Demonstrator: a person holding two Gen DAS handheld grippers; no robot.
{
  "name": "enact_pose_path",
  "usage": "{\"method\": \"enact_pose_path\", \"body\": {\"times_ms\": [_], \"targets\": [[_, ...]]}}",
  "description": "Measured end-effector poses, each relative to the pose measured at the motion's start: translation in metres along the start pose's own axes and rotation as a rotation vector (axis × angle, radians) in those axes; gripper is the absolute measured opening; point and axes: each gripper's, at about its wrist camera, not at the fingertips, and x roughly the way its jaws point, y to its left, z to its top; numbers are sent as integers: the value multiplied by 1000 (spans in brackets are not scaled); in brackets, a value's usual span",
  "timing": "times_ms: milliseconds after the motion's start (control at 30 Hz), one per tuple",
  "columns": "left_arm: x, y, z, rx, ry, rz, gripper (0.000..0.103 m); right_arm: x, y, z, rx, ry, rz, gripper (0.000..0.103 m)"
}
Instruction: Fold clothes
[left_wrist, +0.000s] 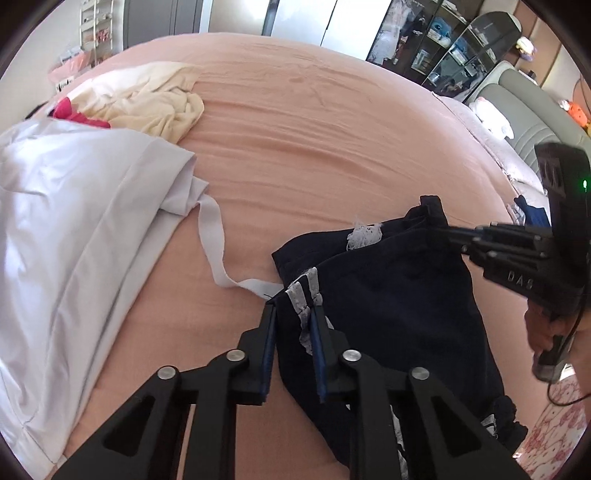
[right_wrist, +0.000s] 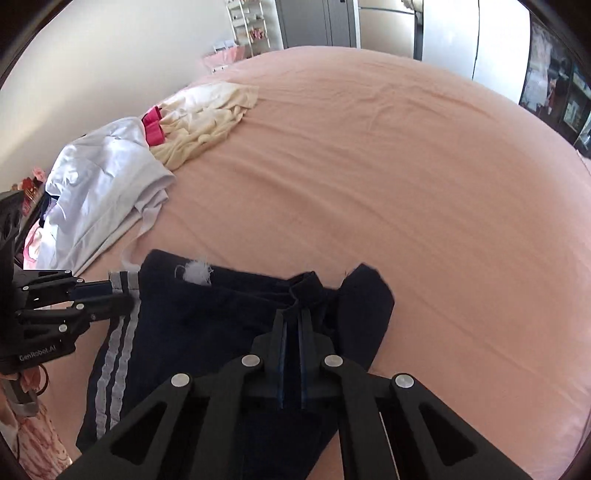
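A navy garment (left_wrist: 399, 306) with white side stripes and a bit of white lace lies on the pink bed sheet (left_wrist: 314, 140). My left gripper (left_wrist: 295, 306) is shut on its striped corner. It also shows in the right wrist view (right_wrist: 122, 293) at the garment's (right_wrist: 207, 332) left edge. My right gripper (right_wrist: 293, 312) is shut on the garment's dark top edge near the middle. It shows in the left wrist view (left_wrist: 452, 236) at the garment's far right edge. The garment is held just above the sheet (right_wrist: 406, 184).
A white garment (left_wrist: 74, 229) with a loose strap (left_wrist: 216, 243) lies at the left, close to the navy one. Behind it lie a cream garment (left_wrist: 147, 103) and something pink (left_wrist: 79, 114). Shelves and cabinets stand beyond the bed.
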Motion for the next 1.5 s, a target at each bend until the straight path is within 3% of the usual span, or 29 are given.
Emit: {"method": "enact_pose_path", "body": {"times_ms": [100, 200, 367, 433, 533, 600, 667, 733, 833, 967, 1100, 1133, 1200, 1267, 1367, 1400, 1500], "targets": [[-8, 0, 1, -4, -41, -28, 12, -8, -10, -8, 34, -47, -18, 2], [-15, -12, 8, 58, -79, -38, 12, -18, -24, -5, 71, -113, -21, 2], [-10, -33, 24, 177, -94, 13, 12, -48, -54, 5, 117, -226, -15, 2], [4, -31, 28, 180, -64, 36, 12, -33, -62, 9, 144, -160, -14, 2], [25, -25, 29, 144, 4, 50, 13, -10, -75, 16, 183, -56, -13, 10], [22, -25, 29, 150, 1, 56, 13, 5, -84, 20, 209, 13, -11, 11], [17, -27, 28, 169, -11, 74, 13, -8, -90, 19, 257, -67, 30, 17], [15, -26, 26, 167, -12, 106, 13, -25, -93, 18, 297, -157, 6, 39], [12, -22, 25, 152, -15, 145, 14, -45, -89, 19, 279, -253, -35, 45], [-2, -25, 26, 167, -72, 232, 14, -16, -59, 31, 74, -72, -13, 45], [-18, -27, 22, 190, -132, 313, 14, 9, -40, 29, -36, 19, -43, 45], [-21, -26, 24, 192, -140, 306, 14, 18, -34, 30, -53, 23, -82, 45], [-18, -25, 24, 200, -115, 169, 14, 31, -27, 34, -86, 2, -151, 45], [-5, -25, 19, 199, -50, 47, 14, 38, -31, 39, -50, -39, -162, 45], [17, -25, 13, 231, 16, 107, 14, 37, -43, 50, 47, -88, -175, 45], [14, -24, 13, 223, 4, 101, 14, 31, -49, 51, 83, -111, -187, 45], [-7, -25, 14, 226, -86, 106, 14, 8, -62, 46, 168, -105, -112, 45]]}}
